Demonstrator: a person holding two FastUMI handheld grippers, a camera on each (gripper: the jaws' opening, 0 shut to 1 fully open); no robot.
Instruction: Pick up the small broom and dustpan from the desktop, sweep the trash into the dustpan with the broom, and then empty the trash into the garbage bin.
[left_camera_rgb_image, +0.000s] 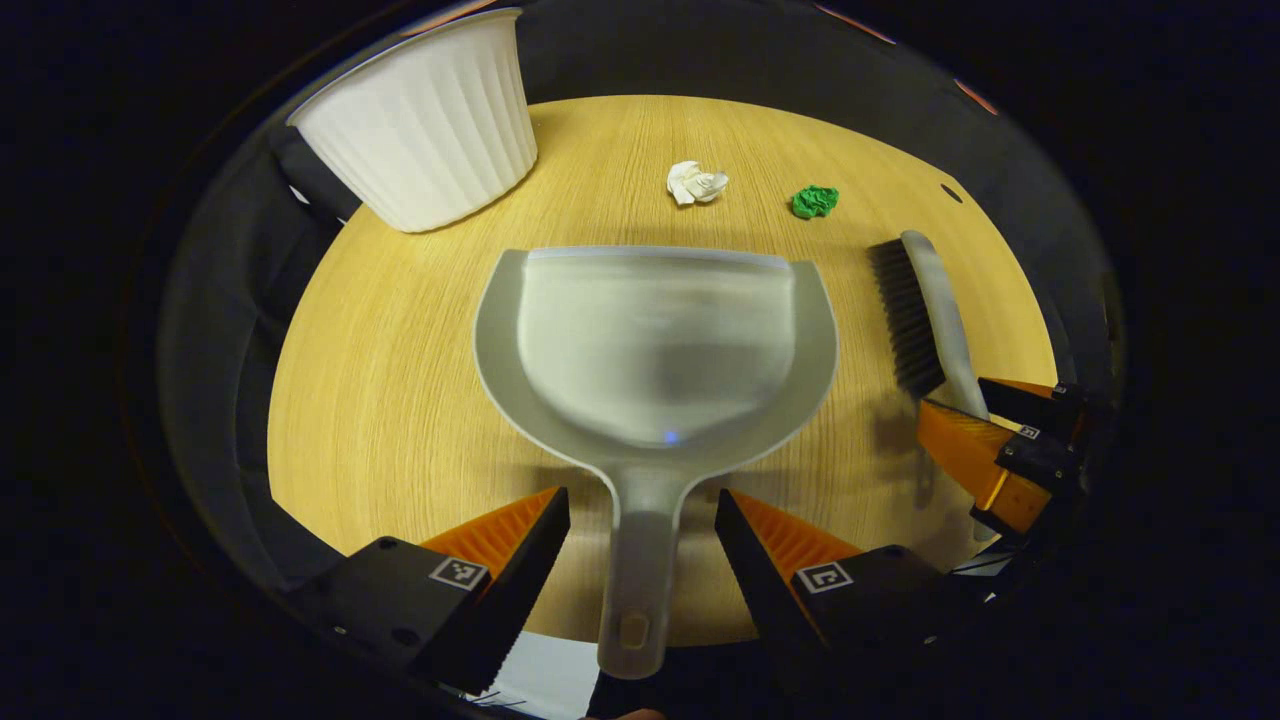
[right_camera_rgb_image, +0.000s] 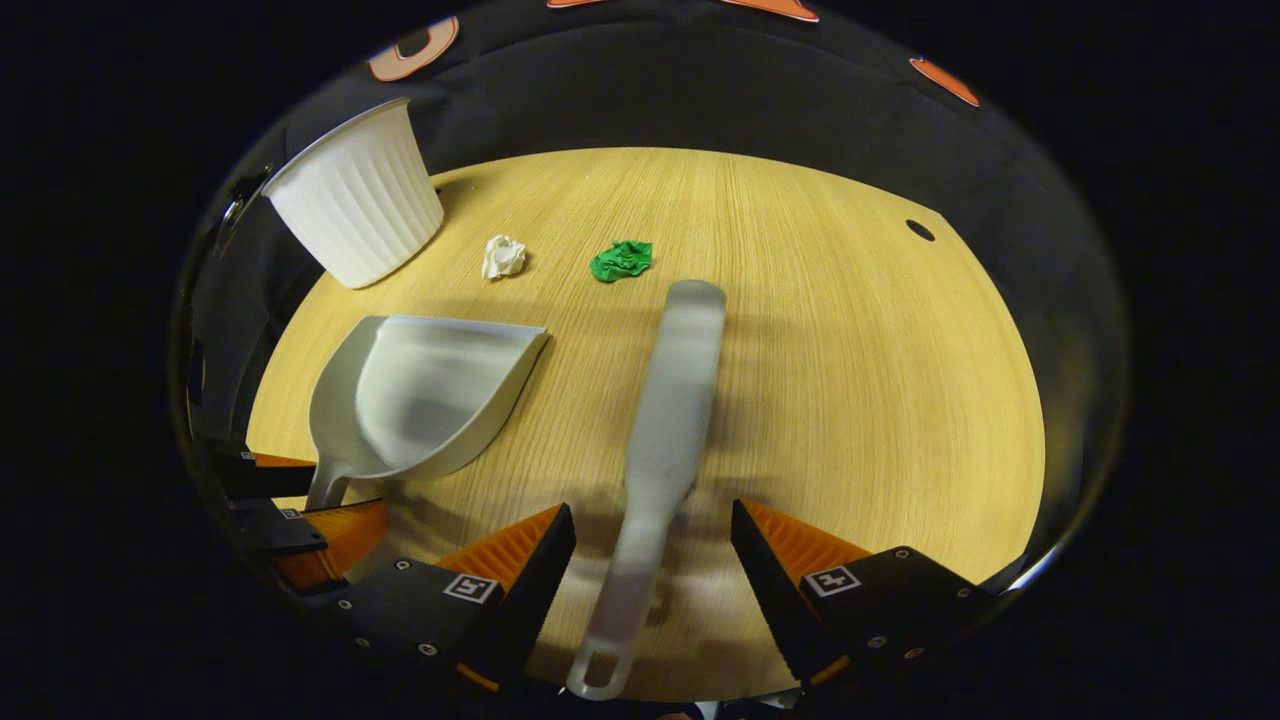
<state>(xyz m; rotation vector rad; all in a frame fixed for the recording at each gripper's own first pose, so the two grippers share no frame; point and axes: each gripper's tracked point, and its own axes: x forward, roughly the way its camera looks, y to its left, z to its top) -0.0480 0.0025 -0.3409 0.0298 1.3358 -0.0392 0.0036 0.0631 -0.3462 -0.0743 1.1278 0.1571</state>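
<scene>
Left gripper view: we see the left gripper (left_camera_rgb_image: 642, 525) with its fingers apart on either side of the dustpan (left_camera_rgb_image: 655, 345) handle, which runs between them toward the camera; we see a gap on each side, so we judge the handle is straddled, not yet clamped. The dustpan lies flat on the tabletop (left_camera_rgb_image: 400, 400), its open lip facing away toward the white paper wad (left_camera_rgb_image: 696, 183) and the green paper wad (left_camera_rgb_image: 815, 201), which sit near each other beyond the lip. We take this orientation as deliberate: the mouth already faces the trash. The white ribbed garbage bin (left_camera_rgb_image: 425, 120) stands at the far left edge. The broom (left_camera_rgb_image: 925, 315) lies to the right, bristles facing the dustpan, with the other gripper at its near end. Right gripper view: the right gripper (right_camera_rgb_image: 652, 540) is likewise spread, with the broom (right_camera_rgb_image: 665, 420) handle lying between its fingers and untouched by either, as far as we can tell. The broom head points toward the green paper wad (right_camera_rgb_image: 621, 260); the white paper wad (right_camera_rgb_image: 503, 256) lies between that and the garbage bin (right_camera_rgb_image: 355, 195). The dustpan (right_camera_rgb_image: 425, 395) rests at left. Judgement: both pickups are pending; closing comes next.
</scene>
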